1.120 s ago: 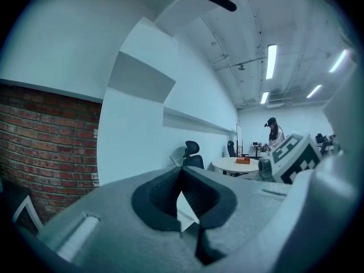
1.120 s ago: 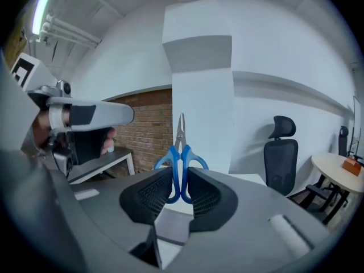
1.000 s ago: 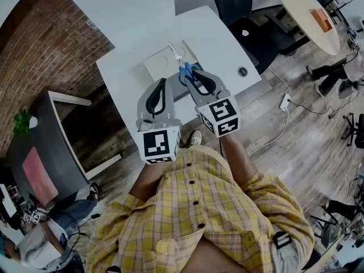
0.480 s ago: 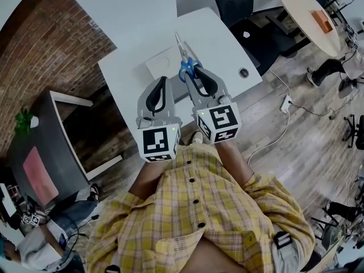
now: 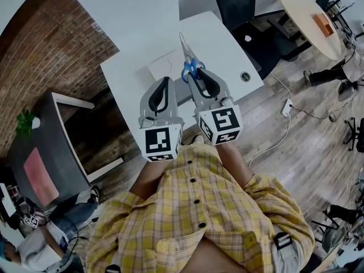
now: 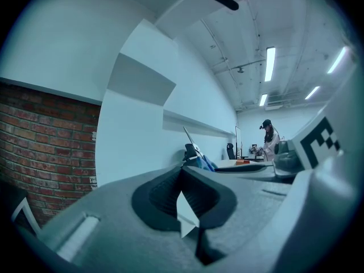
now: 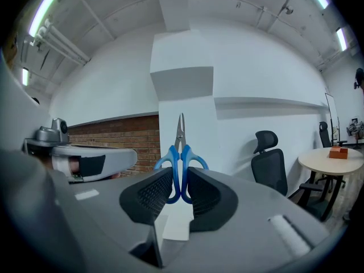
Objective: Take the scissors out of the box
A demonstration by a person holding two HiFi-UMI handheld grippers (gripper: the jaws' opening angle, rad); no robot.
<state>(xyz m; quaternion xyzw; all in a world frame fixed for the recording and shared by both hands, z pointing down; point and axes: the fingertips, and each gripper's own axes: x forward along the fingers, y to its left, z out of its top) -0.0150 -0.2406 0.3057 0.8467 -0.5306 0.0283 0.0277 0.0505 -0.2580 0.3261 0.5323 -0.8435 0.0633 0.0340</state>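
Your right gripper (image 7: 181, 178) is clamped on the blue-handled scissors (image 7: 180, 147). Both pads press on the handle loops, and the closed blades stick straight out past the jaw tips, pointing away from you. The scissors touch nothing but those pads. The white box (image 5: 162, 67) lies on the white table (image 5: 227, 44), below and just to the left of that gripper's tips. Your left gripper (image 6: 183, 172) sits level beside the right one, its jaws closed tip to tip with nothing between them.
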